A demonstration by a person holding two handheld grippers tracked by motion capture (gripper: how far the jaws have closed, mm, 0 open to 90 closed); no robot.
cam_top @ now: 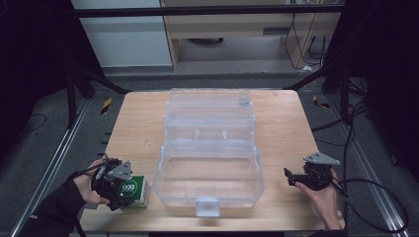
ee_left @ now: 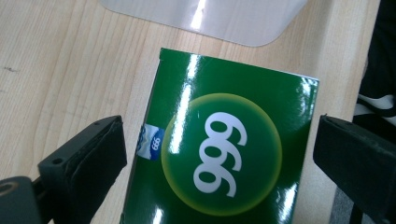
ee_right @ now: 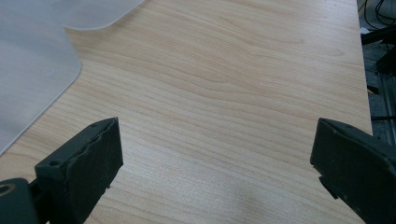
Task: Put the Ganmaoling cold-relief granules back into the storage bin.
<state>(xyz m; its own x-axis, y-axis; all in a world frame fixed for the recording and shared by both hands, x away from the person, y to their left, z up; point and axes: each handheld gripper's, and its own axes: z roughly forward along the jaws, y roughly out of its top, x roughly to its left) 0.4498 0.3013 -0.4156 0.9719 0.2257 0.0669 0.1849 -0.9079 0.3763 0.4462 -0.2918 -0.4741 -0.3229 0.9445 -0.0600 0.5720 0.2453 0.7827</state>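
Note:
A green carton marked 999 lies on the wooden table's front left corner, just left of a clear plastic case. My left gripper hovers over it, held in a hand. In the left gripper view the carton sits between the two black jaws of that gripper. They stand wide: a slim gap shows at the left jaw, and the right jaw is close to the carton's edge. At the front right my right gripper points left toward the case. Its jaws are open over bare wood.
The clear case stands open in the middle of the table, its lid laid back toward the far edge, a latch at its front. Its corner shows in the left gripper view and the right gripper view. Cables trail off the table's right side.

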